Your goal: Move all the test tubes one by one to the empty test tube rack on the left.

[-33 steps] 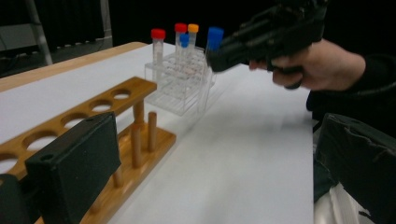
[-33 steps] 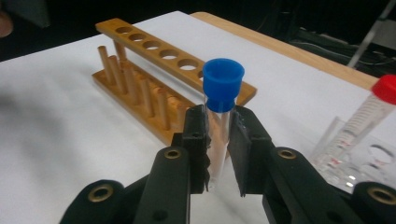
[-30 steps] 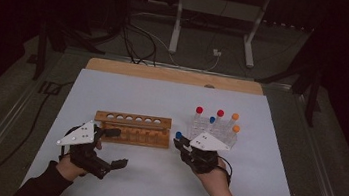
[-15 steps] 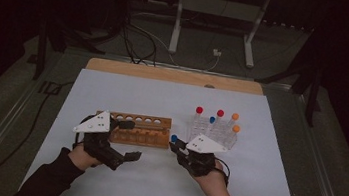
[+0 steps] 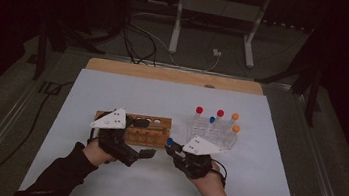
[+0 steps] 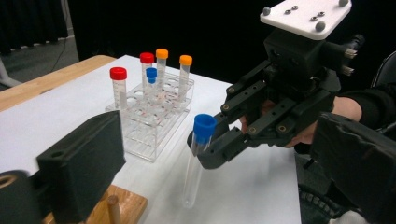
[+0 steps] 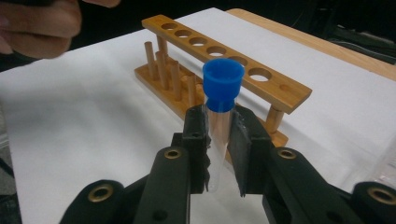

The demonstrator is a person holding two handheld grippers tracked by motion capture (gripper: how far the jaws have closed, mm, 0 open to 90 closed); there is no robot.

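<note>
My right gripper [image 5: 172, 149] is shut on a clear test tube with a blue cap [image 7: 222, 82], held upright a little above the white mat; its pads grip the tube just under the cap. In the left gripper view the same tube [image 6: 198, 150] hangs from that gripper straight ahead. My left gripper [image 5: 148, 153] points right toward the tube with its jaws wide. They have just been closing a little, and nothing is between them. An empty wooden rack [image 5: 151, 124] stands behind both grippers. A clear plastic rack [image 5: 218, 136] holds several tubes with red, blue and orange caps.
The white mat [image 5: 127, 95] covers the table, with a wooden strip [image 5: 165, 73] along its far edge. Cables and a metal stand lie on the floor beyond. The person's left hand [image 7: 37, 21] shows at the top left of the right gripper view.
My left gripper has moved right and slightly up, closer to the right gripper and the wooden rack. The right gripper has kept still with the tube.
</note>
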